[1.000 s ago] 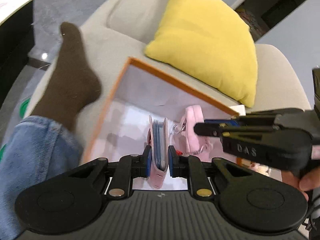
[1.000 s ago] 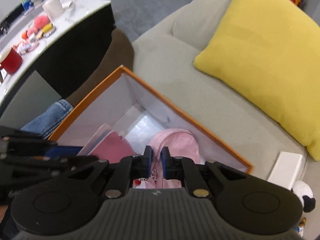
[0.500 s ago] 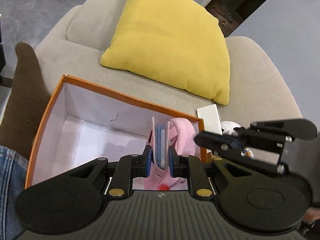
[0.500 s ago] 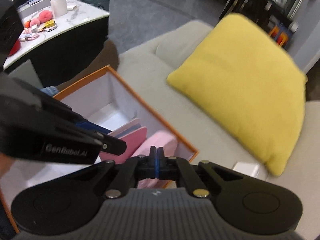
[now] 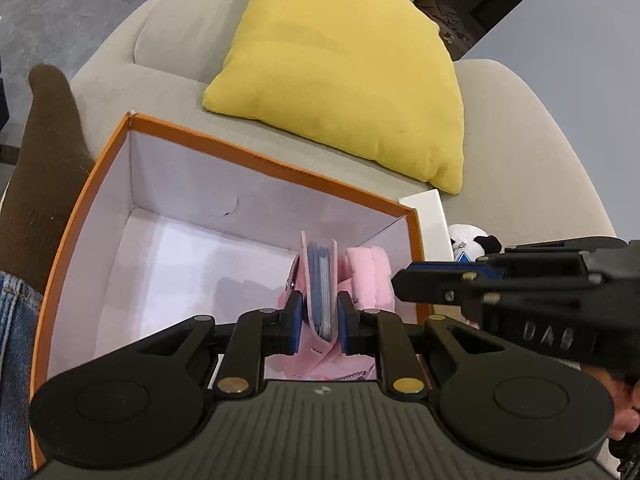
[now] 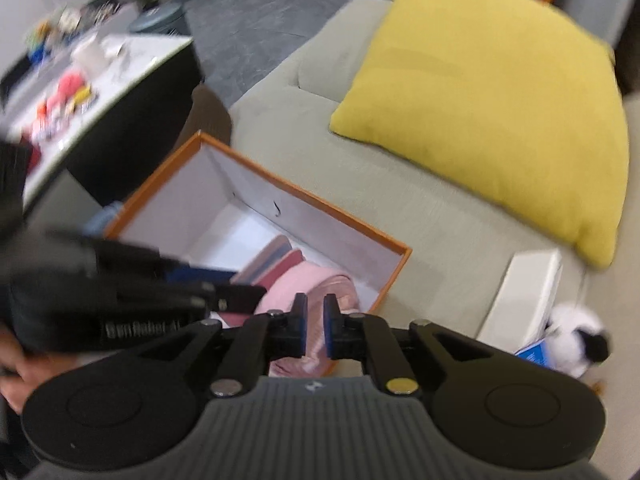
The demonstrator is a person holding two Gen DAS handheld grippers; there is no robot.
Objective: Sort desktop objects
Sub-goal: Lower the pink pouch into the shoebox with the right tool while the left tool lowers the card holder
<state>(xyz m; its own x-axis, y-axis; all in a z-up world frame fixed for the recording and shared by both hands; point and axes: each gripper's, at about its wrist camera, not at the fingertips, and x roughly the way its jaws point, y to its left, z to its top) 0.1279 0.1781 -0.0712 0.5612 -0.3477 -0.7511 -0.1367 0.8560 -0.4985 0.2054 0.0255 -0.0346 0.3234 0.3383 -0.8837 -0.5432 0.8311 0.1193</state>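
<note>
One orange box (image 5: 256, 158) with white inner walls sits on one beige sofa (image 5: 516, 152). Inside the box are two things: one pink card wallet (image 5: 320, 292) with blue cards in it, and one soft pink pouch (image 5: 370, 276). One yellow cushion (image 5: 344, 68) lies on the sofa. Beside the box there is one white flat box (image 6: 524, 292) and one panda plush (image 6: 576, 344), black and white. Two sets of tongs show, left (image 5: 319, 320) and right (image 6: 315, 328). One table (image 6: 120, 68) stands at the far left (its small things are too blurred to count). One brown sock (image 5: 44, 152) is visible.
</note>
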